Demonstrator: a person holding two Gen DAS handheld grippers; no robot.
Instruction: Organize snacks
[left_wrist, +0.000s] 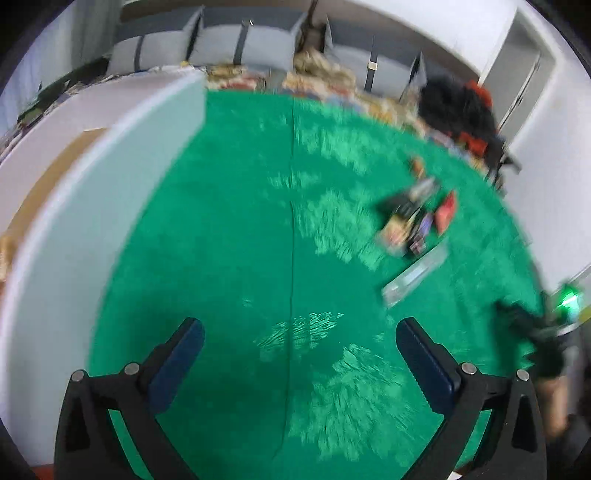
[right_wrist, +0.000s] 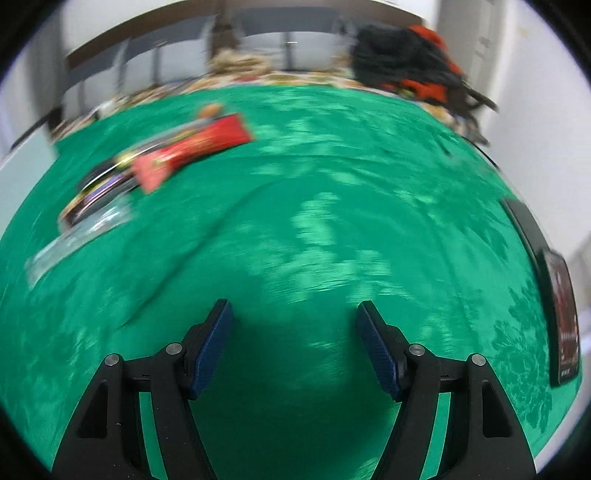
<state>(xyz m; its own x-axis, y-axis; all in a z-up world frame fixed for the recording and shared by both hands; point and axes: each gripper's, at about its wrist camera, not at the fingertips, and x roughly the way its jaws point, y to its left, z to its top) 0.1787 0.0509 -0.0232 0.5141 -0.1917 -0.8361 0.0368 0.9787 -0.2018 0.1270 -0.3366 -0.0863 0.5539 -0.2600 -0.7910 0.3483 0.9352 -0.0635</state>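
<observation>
Both tools, left tool (left_wrist: 300, 363) and right tool (right_wrist: 294, 349), gape empty over fuzzy green cloth (right_wrist: 295, 221), with crinkly snack packets (right_wrist: 155, 162) heaped upper left.

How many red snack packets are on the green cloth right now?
1 clearly: a long red packet at the far edge of the snack pile, left in the right wrist view. Blur and overlap may hide others. A dark packet lies apart at the right.

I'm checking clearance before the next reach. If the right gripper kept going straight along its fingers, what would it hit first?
Probably only the bare green cloth; nothing lies between the open right gripper fingers. The snack pile sits off left.
</observation>
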